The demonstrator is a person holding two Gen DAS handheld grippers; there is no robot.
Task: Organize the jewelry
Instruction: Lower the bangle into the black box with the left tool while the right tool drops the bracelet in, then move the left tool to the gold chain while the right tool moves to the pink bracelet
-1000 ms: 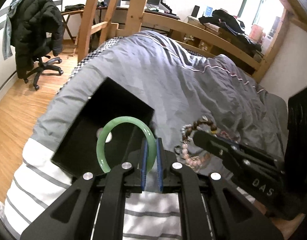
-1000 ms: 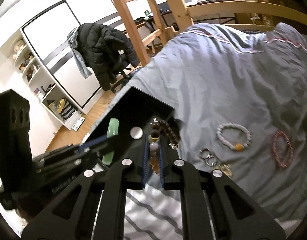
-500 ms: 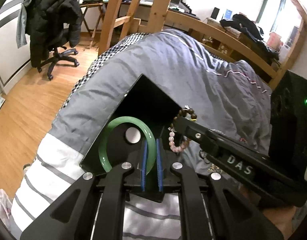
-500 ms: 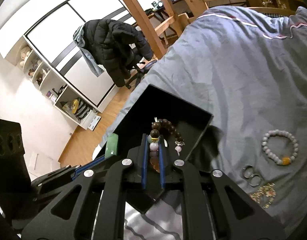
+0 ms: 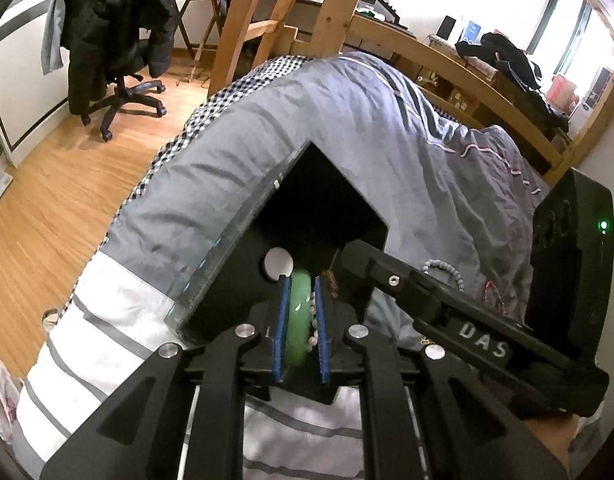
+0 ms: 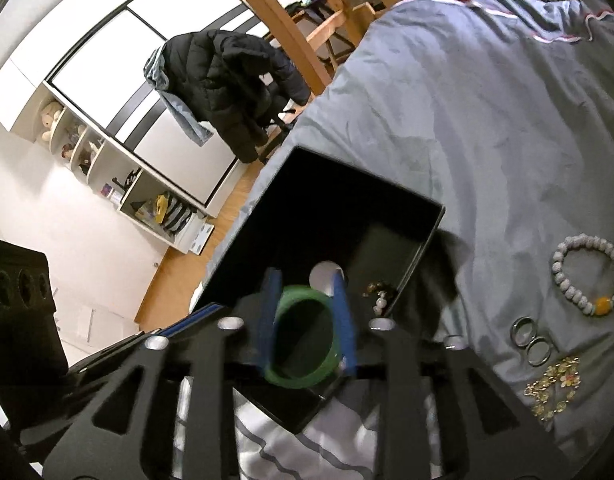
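A black open box (image 5: 327, 184) (image 6: 327, 200) lies on the grey bed. The green bangle (image 5: 297, 320) (image 6: 303, 344) lies inside it, seen between the spread pads of my left gripper (image 5: 299, 320), which is open over the box. My right gripper (image 6: 305, 316) is open above the box too. The brown and pink bead bracelet (image 6: 379, 294) lies in the box by its right wall, free of the jaws. The right gripper's body (image 5: 447, 308) shows at the right of the left wrist view.
On the blanket right of the box lie a white bead bracelet (image 6: 587, 276), two metal rings (image 6: 531, 340), a gold flower piece (image 6: 555, 384) and a pink bracelet (image 5: 493, 296). The bed edge drops to a wooden floor (image 5: 47, 200) at left. Wooden bed posts (image 5: 243, 20) stand beyond.
Both grippers moved down over the box and opened. The green bangle left the left gripper and the bead bracelet left the right gripper; both now lie in the box.
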